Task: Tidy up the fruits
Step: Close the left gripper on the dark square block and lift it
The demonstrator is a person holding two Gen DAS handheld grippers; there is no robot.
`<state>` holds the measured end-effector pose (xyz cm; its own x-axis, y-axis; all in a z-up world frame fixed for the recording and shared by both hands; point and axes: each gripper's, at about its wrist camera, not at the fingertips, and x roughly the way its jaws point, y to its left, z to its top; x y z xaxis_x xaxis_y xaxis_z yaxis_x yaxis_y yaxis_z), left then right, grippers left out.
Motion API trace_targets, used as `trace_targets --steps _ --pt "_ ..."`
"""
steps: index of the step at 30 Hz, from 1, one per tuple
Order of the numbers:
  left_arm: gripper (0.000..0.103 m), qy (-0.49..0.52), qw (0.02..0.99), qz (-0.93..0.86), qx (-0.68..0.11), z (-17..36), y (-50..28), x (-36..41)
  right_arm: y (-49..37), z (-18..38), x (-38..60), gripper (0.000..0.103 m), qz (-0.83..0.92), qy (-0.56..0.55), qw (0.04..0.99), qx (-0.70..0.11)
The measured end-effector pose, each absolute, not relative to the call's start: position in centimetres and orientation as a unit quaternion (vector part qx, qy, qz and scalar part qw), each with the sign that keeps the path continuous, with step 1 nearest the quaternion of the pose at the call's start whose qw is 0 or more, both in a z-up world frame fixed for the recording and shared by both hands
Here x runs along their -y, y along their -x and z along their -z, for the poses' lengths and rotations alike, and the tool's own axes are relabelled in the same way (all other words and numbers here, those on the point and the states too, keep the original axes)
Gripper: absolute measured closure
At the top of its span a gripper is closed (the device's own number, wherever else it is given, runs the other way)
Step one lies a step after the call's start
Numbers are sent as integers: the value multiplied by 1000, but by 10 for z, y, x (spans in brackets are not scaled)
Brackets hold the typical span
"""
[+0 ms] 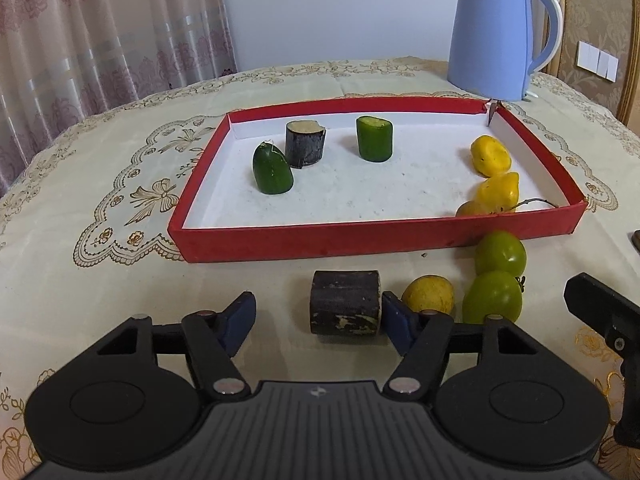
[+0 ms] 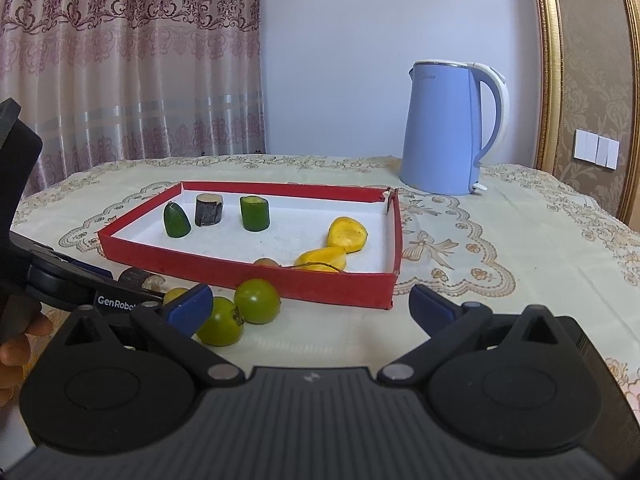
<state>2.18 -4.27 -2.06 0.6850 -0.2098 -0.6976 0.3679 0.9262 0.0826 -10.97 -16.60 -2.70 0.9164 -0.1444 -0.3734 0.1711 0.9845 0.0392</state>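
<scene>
A dark sugarcane piece lies on its side on the tablecloth in front of the red tray. My left gripper is open around it: the right pad touches its end, and the left pad stands clear of it. Beside it lie a yellow round fruit and two green round fruits. Inside the tray stand a green cucumber end, a dark cane stub, a green cucumber chunk and yellow fruit pieces. My right gripper is open with nothing between its fingers, and the green fruits sit by its left finger.
A blue kettle stands behind the tray's far right corner. The tablecloth is bare left of the tray. A curtain hangs behind the table on the left. A person's hand holds the left gripper at the right wrist view's left edge.
</scene>
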Motion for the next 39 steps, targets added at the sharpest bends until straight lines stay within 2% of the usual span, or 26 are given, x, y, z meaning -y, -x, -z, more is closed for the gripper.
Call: trace_targets --steps 2,6,39 --pt "45 -104 910 164 -366 20 -22 43 110 27 166 0 81 -36 978 -187" --pt "70 -93 906 182 -371 19 -20 43 110 28 167 0 84 -38 978 -188" --pt "70 -114 928 132 -330 -8 -38 30 102 39 176 0 80 -68 971 -213"
